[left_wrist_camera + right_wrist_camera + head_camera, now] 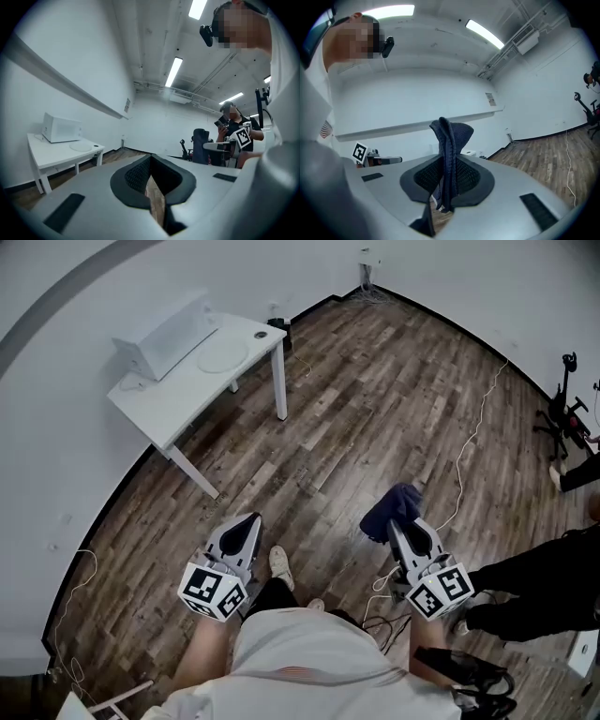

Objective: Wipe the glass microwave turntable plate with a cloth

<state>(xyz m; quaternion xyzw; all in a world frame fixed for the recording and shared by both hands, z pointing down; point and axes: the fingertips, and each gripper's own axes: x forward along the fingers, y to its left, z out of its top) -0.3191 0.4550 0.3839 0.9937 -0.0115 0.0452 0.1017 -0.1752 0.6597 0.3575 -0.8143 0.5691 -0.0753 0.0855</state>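
The round glass turntable plate [222,355] lies on a white table [178,399] far ahead at the upper left, beside a white microwave [164,338]. The left gripper view shows the same plate [80,146] and microwave [61,128] at a distance. My right gripper [401,523] is shut on a dark blue cloth [392,508], which sticks up folded between the jaws [450,150]. My left gripper [249,524] is shut with nothing in it [151,176]. Both grippers hang low in front of my body, over the wooden floor and well away from the table.
A person in black [544,587] stands at my right, also visible holding a phone [232,124]. White cables [469,442] run across the floor. A black stand [562,413] is at the far right. A small black box [278,326] sits by the wall behind the table.
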